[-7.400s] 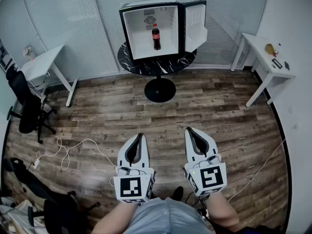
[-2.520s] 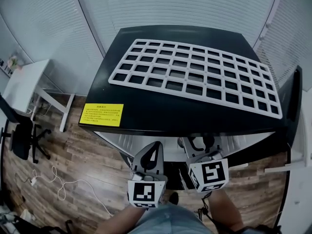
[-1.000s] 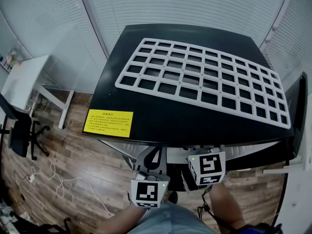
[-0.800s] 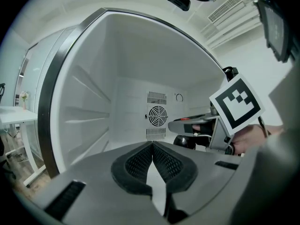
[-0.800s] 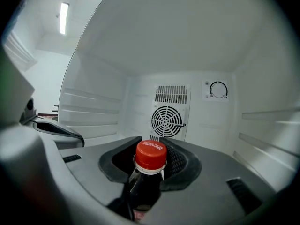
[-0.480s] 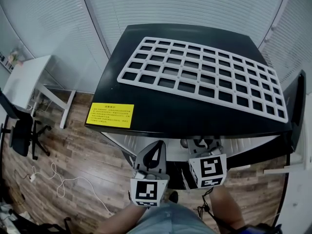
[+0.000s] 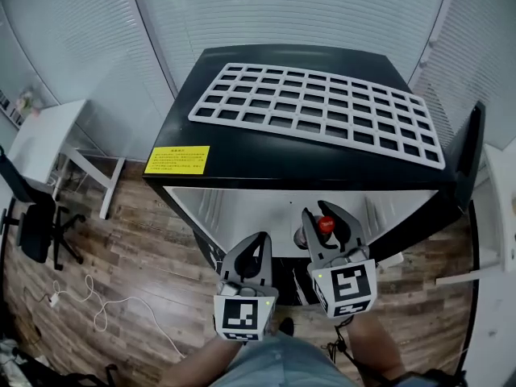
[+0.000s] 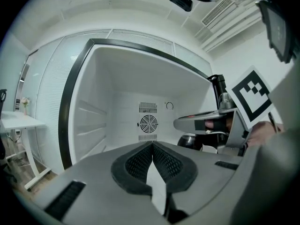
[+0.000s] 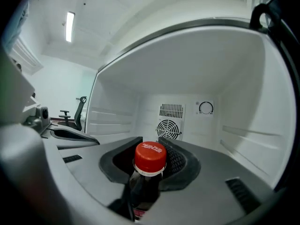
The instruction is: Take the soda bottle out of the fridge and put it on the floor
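Observation:
The soda bottle (image 9: 150, 157), dark with a red cap (image 7: 325, 223), stands upright between the jaws of my right gripper (image 7: 322, 216), at the mouth of the open fridge (image 7: 242, 208). Those jaws have just been closing and now clamp the bottle's neck below the cap. The white fridge interior (image 9: 187, 78) with its round fan grille lies beyond it. My left gripper (image 7: 260, 238) hangs beside it to the left, its jaws shut with nothing between them (image 8: 153, 144). In the left gripper view the right gripper (image 8: 201, 123) and the bottle's dark body (image 8: 190, 141) show at right.
A white grid rack (image 7: 314, 107) lies on the fridge's black top, which carries a yellow label (image 7: 177, 159). The fridge door (image 7: 468, 147) stands open at right. A white desk (image 7: 40, 139), an office chair (image 7: 32, 216) and a cable (image 7: 105, 305) are on the wood floor at left.
Both grippers have drawn back out from under the fridge's top edge and risen a little. The red cap now shows between the right jaws, where it was hidden before.

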The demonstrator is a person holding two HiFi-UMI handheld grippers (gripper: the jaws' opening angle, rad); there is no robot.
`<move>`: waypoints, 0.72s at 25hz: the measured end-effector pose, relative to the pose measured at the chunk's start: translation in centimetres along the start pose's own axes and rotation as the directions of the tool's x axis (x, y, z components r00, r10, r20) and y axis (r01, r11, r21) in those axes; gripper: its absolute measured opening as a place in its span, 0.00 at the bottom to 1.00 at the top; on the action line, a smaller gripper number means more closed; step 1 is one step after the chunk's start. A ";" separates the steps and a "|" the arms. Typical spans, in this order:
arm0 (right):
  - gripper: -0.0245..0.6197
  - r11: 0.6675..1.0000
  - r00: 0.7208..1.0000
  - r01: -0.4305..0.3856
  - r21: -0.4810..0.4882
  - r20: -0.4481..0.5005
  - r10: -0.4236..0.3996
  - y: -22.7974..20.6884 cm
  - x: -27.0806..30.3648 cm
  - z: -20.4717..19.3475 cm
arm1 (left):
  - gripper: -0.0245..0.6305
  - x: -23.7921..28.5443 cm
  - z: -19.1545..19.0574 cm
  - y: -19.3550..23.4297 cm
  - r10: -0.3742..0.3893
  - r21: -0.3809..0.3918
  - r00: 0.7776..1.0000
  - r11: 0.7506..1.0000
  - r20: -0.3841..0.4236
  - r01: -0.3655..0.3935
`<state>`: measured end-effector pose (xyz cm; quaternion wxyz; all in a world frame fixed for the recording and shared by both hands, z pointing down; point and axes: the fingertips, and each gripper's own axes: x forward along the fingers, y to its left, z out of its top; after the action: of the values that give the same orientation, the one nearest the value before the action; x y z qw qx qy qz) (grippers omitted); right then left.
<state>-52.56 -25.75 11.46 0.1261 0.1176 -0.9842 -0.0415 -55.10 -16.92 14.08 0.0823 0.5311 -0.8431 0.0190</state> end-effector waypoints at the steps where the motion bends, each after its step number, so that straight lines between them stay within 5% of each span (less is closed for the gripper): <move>1: 0.22 1.000 1.000 -0.002 -0.001 0.004 0.002 0.2 -0.7 0.1 | 0.06 -0.4 0.1 -0.5 -0.002 0.005 1.000 1.000 0.001 0.002; 18: 0.22 0.997 0.995 0.081 0.002 0.050 -0.081 -0.3 -15.3 -1.6 | 0.06 -6.9 -0.6 -10.8 -0.081 0.018 0.997 0.997 0.009 0.081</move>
<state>-37.67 -22.39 9.27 0.0996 0.1564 -0.9814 -0.0494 -42.45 -15.38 13.03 0.0741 0.5655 -0.8211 0.0206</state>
